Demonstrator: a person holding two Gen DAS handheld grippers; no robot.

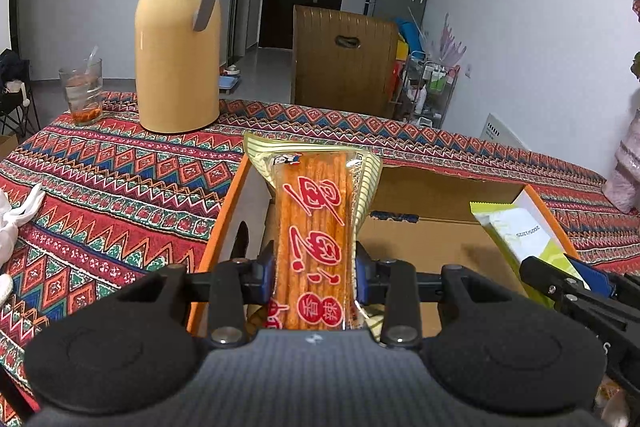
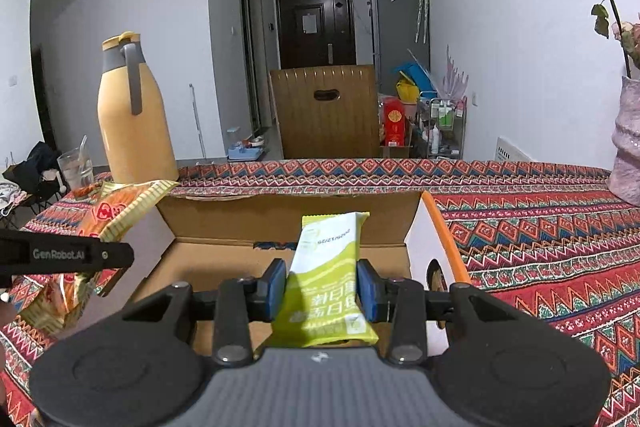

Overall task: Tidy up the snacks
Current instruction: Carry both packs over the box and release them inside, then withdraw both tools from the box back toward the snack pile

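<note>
Clamping an orange spicy-strip packet (image 1: 314, 247) between its blue pads, the left gripper (image 1: 315, 269) holds it lengthwise above the left end of an open cardboard box (image 1: 424, 239). The right gripper (image 2: 322, 287) pinches a green-and-white snack bar (image 2: 326, 267) the same way, over the right half of that box. Both packets point away from the cameras, their far ends tilted up.

The left wrist view alone shows a white cloth (image 1: 20, 219) at the left edge of the patterned tablecloth (image 1: 120, 179). Only the right wrist view shows a pink vase (image 2: 628, 143) with wilted roses on the right. Both show the yellow thermos (image 1: 176, 39) and a glass (image 1: 82, 91) beside it.
</note>
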